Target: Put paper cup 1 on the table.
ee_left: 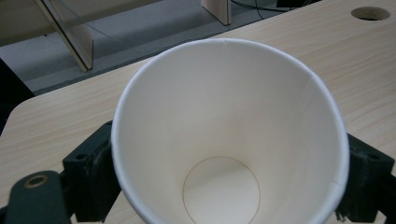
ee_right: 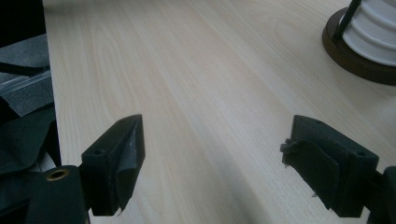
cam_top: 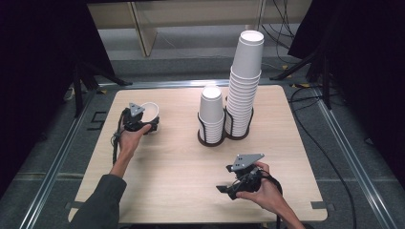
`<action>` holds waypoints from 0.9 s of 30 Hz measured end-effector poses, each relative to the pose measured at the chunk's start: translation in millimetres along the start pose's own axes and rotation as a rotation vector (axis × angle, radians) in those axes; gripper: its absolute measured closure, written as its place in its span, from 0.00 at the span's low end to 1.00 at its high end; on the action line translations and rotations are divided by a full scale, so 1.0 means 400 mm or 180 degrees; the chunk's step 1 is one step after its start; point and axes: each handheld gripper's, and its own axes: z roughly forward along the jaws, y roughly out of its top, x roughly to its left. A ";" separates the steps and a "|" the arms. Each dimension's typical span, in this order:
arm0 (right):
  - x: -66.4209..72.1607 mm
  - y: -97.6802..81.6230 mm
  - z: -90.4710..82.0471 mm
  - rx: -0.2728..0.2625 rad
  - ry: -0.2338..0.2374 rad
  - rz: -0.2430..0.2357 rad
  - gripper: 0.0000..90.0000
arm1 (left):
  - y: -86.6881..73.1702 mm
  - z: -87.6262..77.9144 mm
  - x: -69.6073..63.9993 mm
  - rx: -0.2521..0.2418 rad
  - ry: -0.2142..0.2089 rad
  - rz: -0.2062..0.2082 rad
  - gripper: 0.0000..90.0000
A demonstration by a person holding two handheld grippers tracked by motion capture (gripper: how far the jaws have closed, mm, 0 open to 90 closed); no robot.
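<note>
On the wooden table [cam_top: 181, 162] I count two stacks of white paper cups standing side by side in a dark wire holder [cam_top: 224, 136]: a short stack [cam_top: 211, 114] on the left and a tall stack [cam_top: 245, 86] just beside it on the right, rising well above the other. One single paper cup [ee_left: 229, 135] is apart from them, clamped between the jaws of my left gripper [cam_top: 143, 121] at the table's left side. Its mouth faces the gripper's camera, so I look straight down to its round bottom, and a black jaw presses each side of its wall. My left forearm reaches in from below, wrist bent slightly toward the stacks. My right gripper [cam_top: 229, 188] hangs low over the near right part of the table, jaws wide apart with bare wood between them, pointing left of the holder's base [ee_right: 359, 56].
</note>
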 end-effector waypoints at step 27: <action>0.004 0.000 0.002 0.0002 0.0016 -0.0024 0.22 | -0.054 0.002 0.014 -0.0160 -0.0192 -0.0174 0.14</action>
